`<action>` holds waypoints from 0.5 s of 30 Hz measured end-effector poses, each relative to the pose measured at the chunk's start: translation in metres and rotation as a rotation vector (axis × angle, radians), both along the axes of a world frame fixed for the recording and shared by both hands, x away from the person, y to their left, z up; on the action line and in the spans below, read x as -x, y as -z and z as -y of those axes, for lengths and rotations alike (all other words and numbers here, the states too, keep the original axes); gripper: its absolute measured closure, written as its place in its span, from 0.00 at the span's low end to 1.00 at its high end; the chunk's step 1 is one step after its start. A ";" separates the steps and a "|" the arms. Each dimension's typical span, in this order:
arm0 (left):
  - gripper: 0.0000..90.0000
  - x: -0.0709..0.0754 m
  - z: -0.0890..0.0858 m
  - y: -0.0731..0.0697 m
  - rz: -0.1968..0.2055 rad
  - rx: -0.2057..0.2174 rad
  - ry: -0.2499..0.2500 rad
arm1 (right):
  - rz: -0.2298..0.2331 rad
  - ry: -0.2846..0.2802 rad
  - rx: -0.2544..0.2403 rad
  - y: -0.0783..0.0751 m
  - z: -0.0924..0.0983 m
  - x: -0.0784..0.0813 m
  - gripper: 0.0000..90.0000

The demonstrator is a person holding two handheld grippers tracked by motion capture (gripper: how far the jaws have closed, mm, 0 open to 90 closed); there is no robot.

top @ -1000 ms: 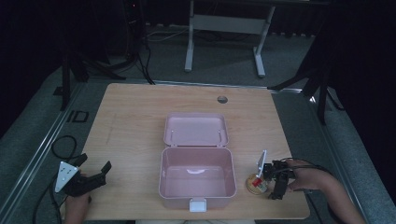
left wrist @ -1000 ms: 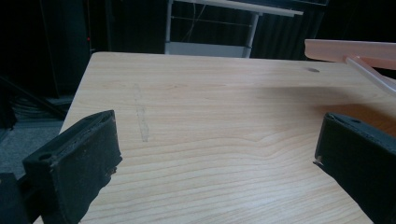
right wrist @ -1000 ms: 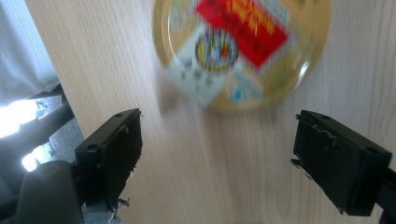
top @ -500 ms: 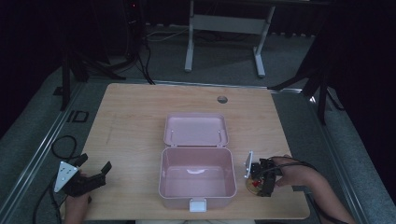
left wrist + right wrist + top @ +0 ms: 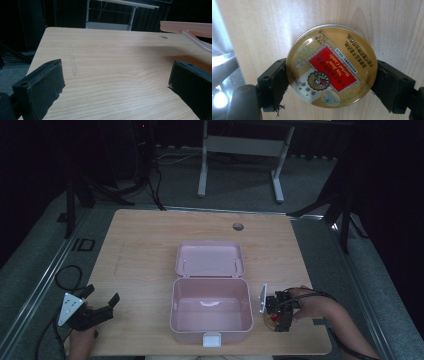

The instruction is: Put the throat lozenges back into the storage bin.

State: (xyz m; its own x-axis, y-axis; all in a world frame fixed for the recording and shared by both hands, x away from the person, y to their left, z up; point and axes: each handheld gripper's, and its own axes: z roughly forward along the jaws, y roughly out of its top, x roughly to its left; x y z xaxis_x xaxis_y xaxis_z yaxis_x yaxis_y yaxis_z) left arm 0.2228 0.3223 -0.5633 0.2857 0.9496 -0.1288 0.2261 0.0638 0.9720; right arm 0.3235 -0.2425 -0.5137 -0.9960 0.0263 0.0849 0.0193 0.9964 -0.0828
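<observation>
A round gold tin [image 5: 337, 50] with a red label lies flat at the table's front right, beside the open pink box [image 5: 173, 312]. My right gripper [image 5: 329, 80] points down over the tin, one jaw pressed on each side of its rim. From above, the right gripper [image 5: 276, 316] and the tin [image 5: 270, 322] sit just right of the box wall. I cannot tell whether the tin rests on the wood or is raised. The box lid [image 5: 210, 260] lies folded back flat. At the front left corner my left gripper [image 5: 103, 293] stands open, nothing between its jaws, with the lid edge [image 5: 185, 26] far to its right.
A small round hole [image 5: 238, 226] marks the tabletop [image 5: 140, 250] behind the box. A metal desk frame [image 5: 240, 145] stands on the floor beyond the table. A black cable [image 5: 65, 275] loops on the floor at the left.
My right gripper has shifted left toward the pink box, with the tin between its jaws. The left gripper has stayed still.
</observation>
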 end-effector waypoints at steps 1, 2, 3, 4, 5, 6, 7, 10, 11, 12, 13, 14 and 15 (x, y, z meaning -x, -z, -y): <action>0.00 0.000 0.000 0.000 0.000 0.000 0.000 | 0.000 -0.011 -0.009 -0.002 0.000 0.000 0.22; 0.00 0.000 0.000 0.000 0.000 0.000 0.000 | -0.001 -0.009 -0.013 -0.004 -0.001 0.001 0.22; 0.00 0.000 0.000 0.000 0.000 0.000 0.000 | -0.010 -0.004 -0.013 -0.006 -0.001 0.001 0.22; 0.00 0.000 0.000 0.000 0.000 0.000 0.001 | -0.016 -0.010 -0.013 -0.009 -0.001 0.002 0.22; 0.00 0.000 0.000 0.000 0.000 0.000 0.001 | -0.018 -0.010 -0.014 -0.011 -0.001 0.002 0.22; 0.00 0.000 0.000 0.000 0.000 0.000 0.000 | -0.021 -0.005 -0.013 -0.013 -0.001 0.002 0.22; 0.00 0.000 0.000 0.000 0.000 0.000 0.001 | -0.024 -0.008 -0.013 -0.015 -0.001 0.003 0.22; 0.00 0.000 0.000 0.000 0.000 0.000 0.002 | -0.028 -0.007 -0.005 -0.023 -0.001 0.003 0.22; 0.00 0.000 0.000 0.000 0.000 0.000 0.003 | -0.024 -0.009 -0.004 -0.026 -0.001 0.003 0.22; 0.00 0.000 0.000 0.000 0.001 0.000 0.003 | -0.023 -0.006 -0.004 -0.028 -0.001 0.003 0.22; 0.00 0.000 0.000 0.000 0.000 0.000 0.003 | -0.027 -0.004 -0.002 -0.031 -0.001 0.004 0.22; 0.00 0.000 0.000 0.000 0.000 0.001 0.003 | -0.020 -0.010 -0.004 -0.035 -0.001 0.004 0.22; 0.00 0.000 0.000 0.000 0.000 0.001 0.003 | -0.019 -0.008 -0.006 -0.038 -0.001 0.004 0.22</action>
State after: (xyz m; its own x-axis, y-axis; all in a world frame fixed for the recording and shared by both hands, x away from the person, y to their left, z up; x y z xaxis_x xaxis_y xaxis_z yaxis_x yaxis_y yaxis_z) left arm 0.2228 0.3223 -0.5633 0.2885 0.9486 -0.1298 0.2265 0.0641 0.9719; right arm 0.3195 -0.2414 -0.4755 -0.9944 0.0182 0.1040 0.0101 0.9970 -0.0773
